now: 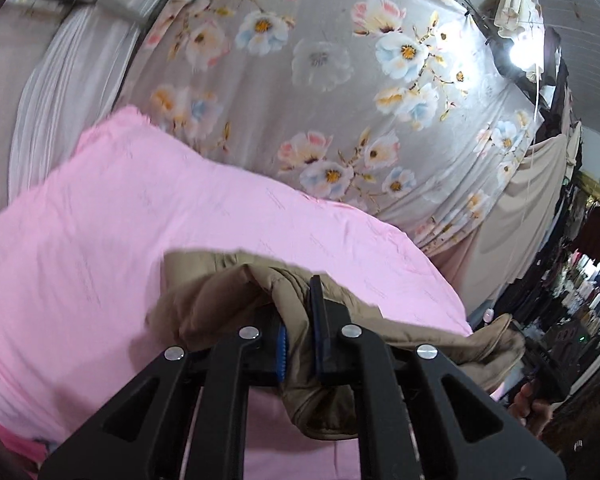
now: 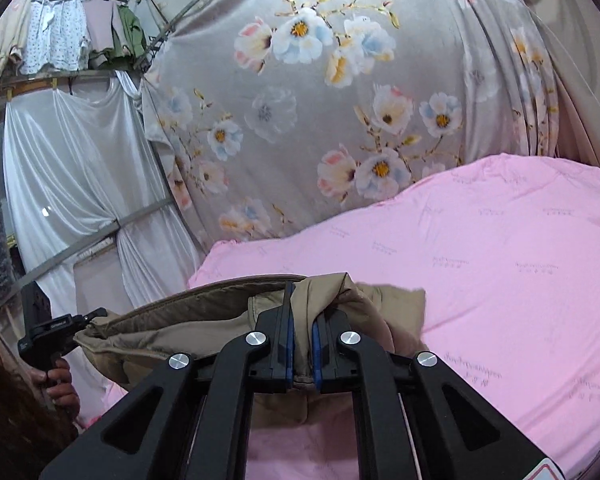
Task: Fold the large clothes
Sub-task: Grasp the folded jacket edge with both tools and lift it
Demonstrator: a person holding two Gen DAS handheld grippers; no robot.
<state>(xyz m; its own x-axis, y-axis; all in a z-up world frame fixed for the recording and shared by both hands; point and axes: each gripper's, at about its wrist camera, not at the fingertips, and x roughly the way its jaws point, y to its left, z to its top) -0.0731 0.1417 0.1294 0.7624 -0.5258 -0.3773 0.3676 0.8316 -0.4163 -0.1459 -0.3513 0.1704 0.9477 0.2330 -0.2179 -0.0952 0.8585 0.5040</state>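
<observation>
Both grippers, left (image 1: 300, 320) and right (image 2: 303, 334), clamp tan jacket (image 2: 204, 320); sheet (image 2: 500, 264) print unreadable.

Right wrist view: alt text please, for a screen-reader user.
The right gripper is clamped on a bunched tan jacket held over a pink bedsheet. A grey floral curtain hangs behind.
</observation>
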